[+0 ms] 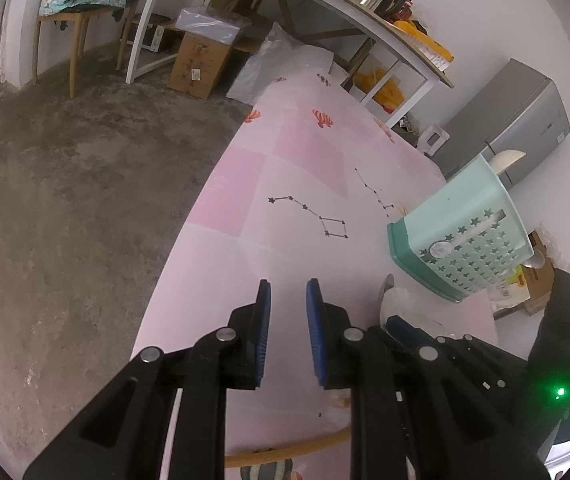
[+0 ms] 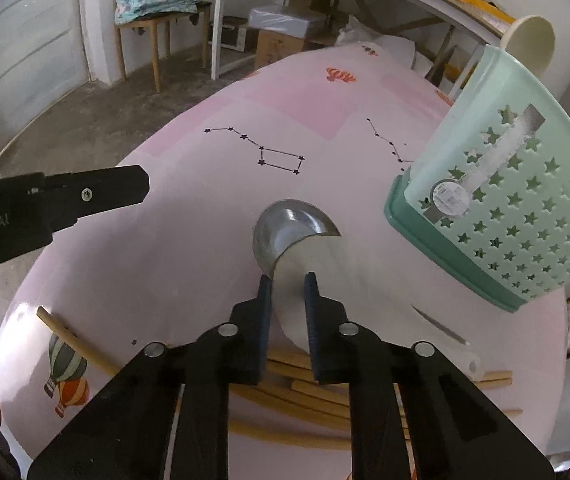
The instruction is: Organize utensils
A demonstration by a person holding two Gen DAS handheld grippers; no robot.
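A large metal ladle with a polished steel bowl and a broad white handle lies near the middle of the pink patterned tablecloth, its bowl pointing far. The broad handle is seen between the blue pads of the right gripper, whose jaws stand narrowly apart and appear clenched on it, though pad contact is partly blurred. The left gripper is held over bare cloth to the left, its jaws slightly parted with nothing between them. The mint-green plastic basket with star-shaped holes stands to the right, a cream scoop already in it. Loose bamboo chopsticks lie at the near edge. The ladle is judged stiff, smooth and bowl-heavy, so a hold close to the bowl would be steadier.
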